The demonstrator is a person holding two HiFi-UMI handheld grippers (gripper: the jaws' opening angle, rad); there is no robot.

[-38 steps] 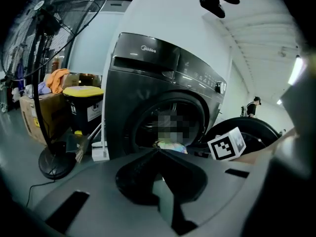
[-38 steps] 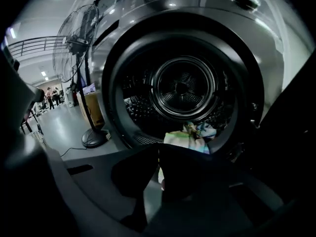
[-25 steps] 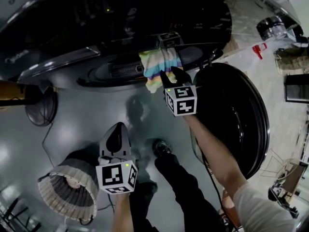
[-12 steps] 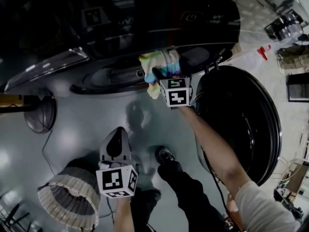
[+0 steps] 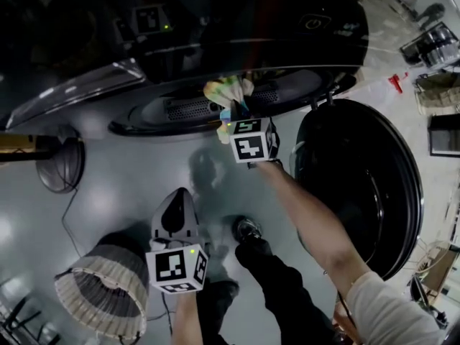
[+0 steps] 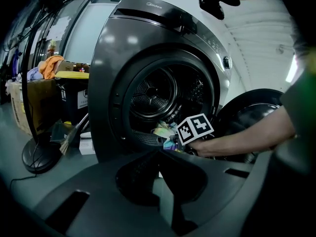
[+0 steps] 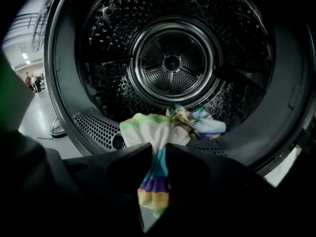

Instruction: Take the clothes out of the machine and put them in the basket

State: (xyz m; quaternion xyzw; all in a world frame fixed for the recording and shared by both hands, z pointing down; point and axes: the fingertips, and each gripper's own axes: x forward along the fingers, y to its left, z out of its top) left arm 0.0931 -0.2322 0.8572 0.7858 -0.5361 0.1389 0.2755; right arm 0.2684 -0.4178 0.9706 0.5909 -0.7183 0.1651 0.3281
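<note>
A pastel striped cloth (image 5: 228, 94) (image 7: 148, 131) hangs over the lower rim of the washing machine's (image 5: 215, 34) open drum (image 7: 170, 63). My right gripper (image 5: 234, 115) (image 7: 158, 151) is at that rim. Its jaws have just been closing and now pinch the cloth, whose striped end hangs down between them. More colourful fabric (image 7: 202, 122) lies just behind, inside the drum. My left gripper (image 5: 177, 194) (image 6: 159, 153) is held low in front of the machine, jaws together and empty. The woven basket (image 5: 100, 293) stands on the floor to its left.
The round machine door (image 5: 359, 178) is swung open to the right of my right arm. A person's leg and shoe (image 5: 248, 230) stand between the grippers. A round stand base (image 5: 61, 160) with a cable sits on the floor at left. A box of clothes (image 6: 29, 98) is beside the machine.
My right gripper has moved in to the drum rim and its jaws went from spread to closed on the striped cloth, which is now bunched. The left gripper has hardly shifted.
</note>
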